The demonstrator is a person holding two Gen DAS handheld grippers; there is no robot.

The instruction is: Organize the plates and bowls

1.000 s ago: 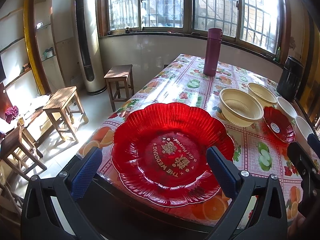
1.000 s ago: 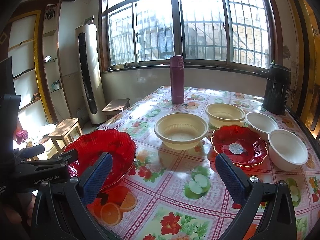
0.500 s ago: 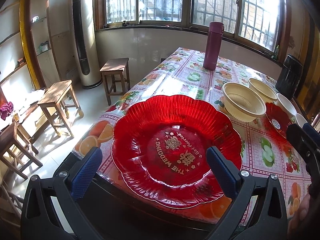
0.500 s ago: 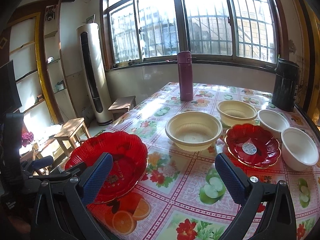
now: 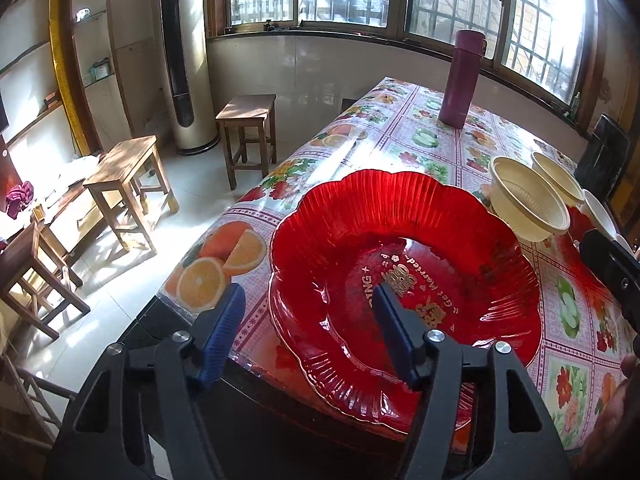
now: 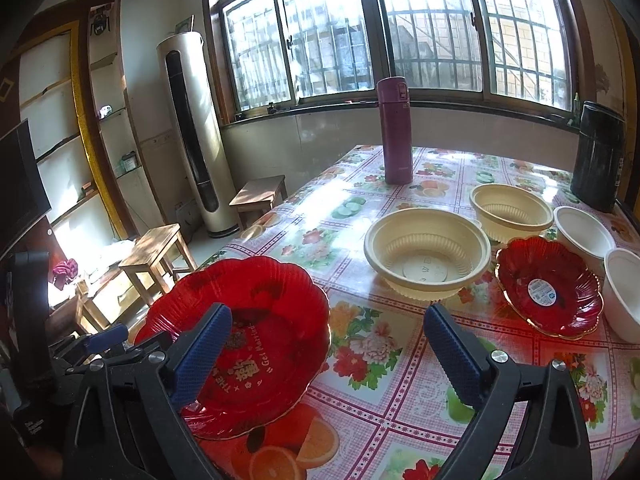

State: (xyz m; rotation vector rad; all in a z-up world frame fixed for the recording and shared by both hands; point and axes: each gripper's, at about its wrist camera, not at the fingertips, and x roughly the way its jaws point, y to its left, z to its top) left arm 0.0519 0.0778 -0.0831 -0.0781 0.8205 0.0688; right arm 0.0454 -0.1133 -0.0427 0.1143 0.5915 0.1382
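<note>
A large red flower-shaped plate (image 5: 404, 288) with gold lettering lies at the near left corner of the table. My left gripper (image 5: 308, 296) straddles its left rim, one finger outside and one over the dish. Its jaws are closing, and the pads stand apart from the rim. My right gripper (image 6: 326, 316) hangs over the same plate's (image 6: 240, 340) right rim, jaws wide and closing slightly, gripping nothing. Farther right stand two cream bowls (image 6: 426, 264) (image 6: 510, 210), a small red plate (image 6: 548, 288) and two white bowls (image 6: 584, 232) (image 6: 624, 292).
A purple flask (image 6: 394, 132) and a black canister (image 6: 598, 156) stand at the far side of the fruit-patterned tablecloth (image 6: 372, 352). Wooden stools (image 5: 128, 184) and a tall standing air conditioner (image 5: 184, 56) are on the floor to the left, beyond the table edge.
My left gripper's jaws have narrowed and shifted left, so the big plate's left rim now lies between them. My right gripper has moved in toward the same plate.
</note>
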